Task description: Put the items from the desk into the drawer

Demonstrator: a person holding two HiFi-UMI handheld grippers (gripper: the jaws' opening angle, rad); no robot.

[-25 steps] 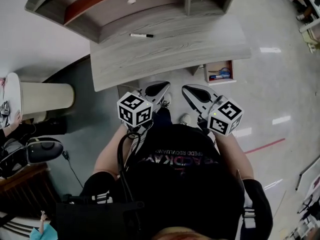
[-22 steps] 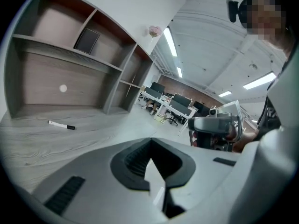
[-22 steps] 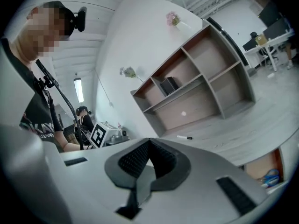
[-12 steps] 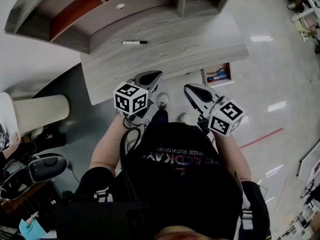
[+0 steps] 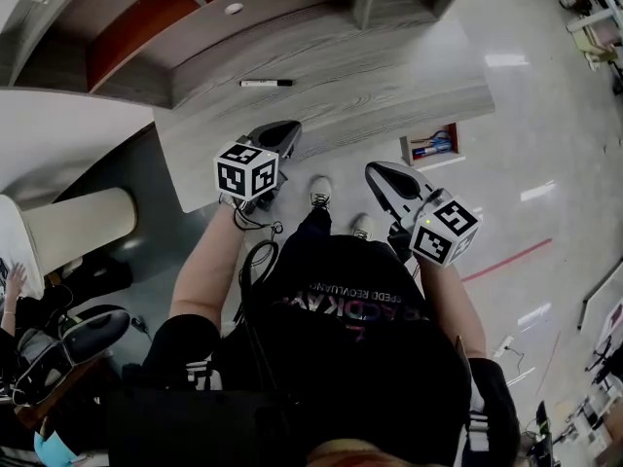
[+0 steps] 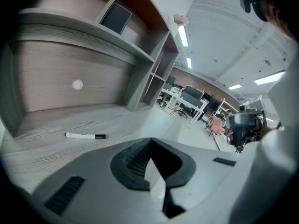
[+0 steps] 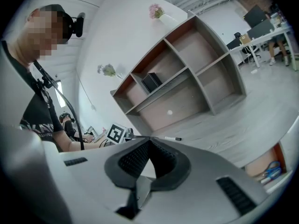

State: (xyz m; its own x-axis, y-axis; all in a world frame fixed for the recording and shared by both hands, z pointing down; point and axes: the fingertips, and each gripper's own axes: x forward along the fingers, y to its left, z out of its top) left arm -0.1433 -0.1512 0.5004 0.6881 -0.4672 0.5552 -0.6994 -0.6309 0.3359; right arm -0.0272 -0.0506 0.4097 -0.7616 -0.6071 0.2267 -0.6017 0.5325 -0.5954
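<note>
Claws first: my left claw [image 5: 275, 136] is pinched fully shut, tips meeting, with nothing between them. It hangs over the near edge of the table [image 5: 389, 86]. Same story on the other side: my right claw [image 5: 384, 175] is closed tight and empty too. It is off the table, over the floor [image 5: 545, 115], just below and to the left of the drawer [image 5: 431, 147].

The marker [image 5: 266, 83] is what I'm looking at. It's white with a black cap and lies flat on the table top, well out from the left claw and towards the back. Through the left claw view it sits up and left of the closed tips [image 6: 150, 141], black cap to the right [image 6: 85, 135]. In the right claw view it is small and far off, just above the tips [image 7: 149, 141].

The drawer stands open at the right end of the table, below the top. Something blue and something red lie inside, but I can't tell what they are.

Behind the marker rises the shelf unit [image 5: 292, 27], grey wood with red-brown inner walls. There's a small white disc [image 5: 233, 9] on its back panel, and a black box [image 7: 151, 82] in one upper compartment.
</note>
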